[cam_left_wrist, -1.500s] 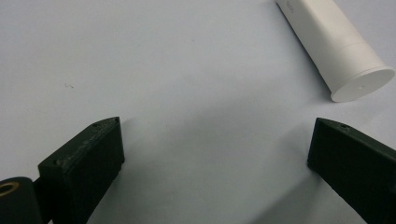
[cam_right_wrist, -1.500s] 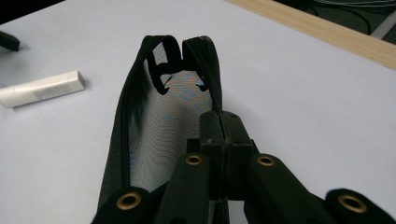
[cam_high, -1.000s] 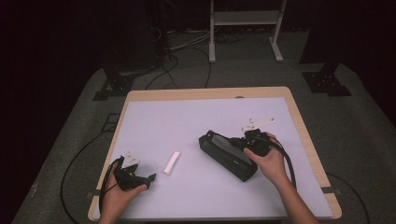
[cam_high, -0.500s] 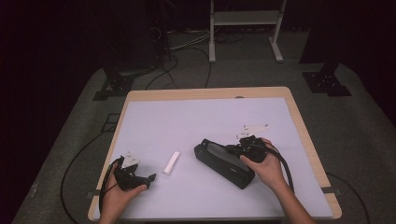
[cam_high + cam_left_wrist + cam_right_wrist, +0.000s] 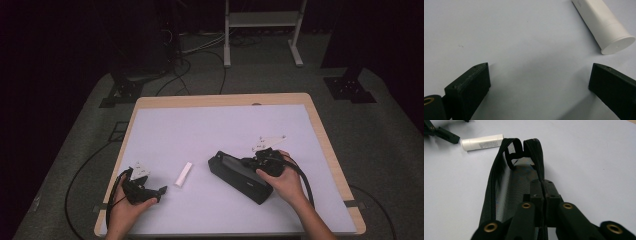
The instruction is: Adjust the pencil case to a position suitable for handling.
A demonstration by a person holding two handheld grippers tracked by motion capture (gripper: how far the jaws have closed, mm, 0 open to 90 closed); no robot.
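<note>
The long black zip-up mesh pouch (image 5: 242, 176) has slid a little toward the left and toward the person since a moment ago, and the right gripper (image 5: 541, 192) went along with it. That looks like the person is tugging the pouch closer to the small white plastic tube (image 5: 183, 174), or getting it ready to open so the tube can go inside. That is only my guess. The right gripper's two black jaws are pressed tight together, and they pinch the edge of the pouch right along its zipper line. The little loop handle at the far end of the pouch sticks up. The pouch lies flat on the pale lilac table (image 5: 210, 130), slanted, a bit right of the middle. The right gripper sits at the pouch's right end, touching it and holding on. The left gripper (image 5: 148, 191) rests near the front left corner of the table and has not moved. Its jaws stand wide apart and nothing is between them. The white tube lies on its side just ahead of those jaws, off toward one side, close but not touching. The tube lies between the left gripper and the pouch, near the pouch's left end.
</note>
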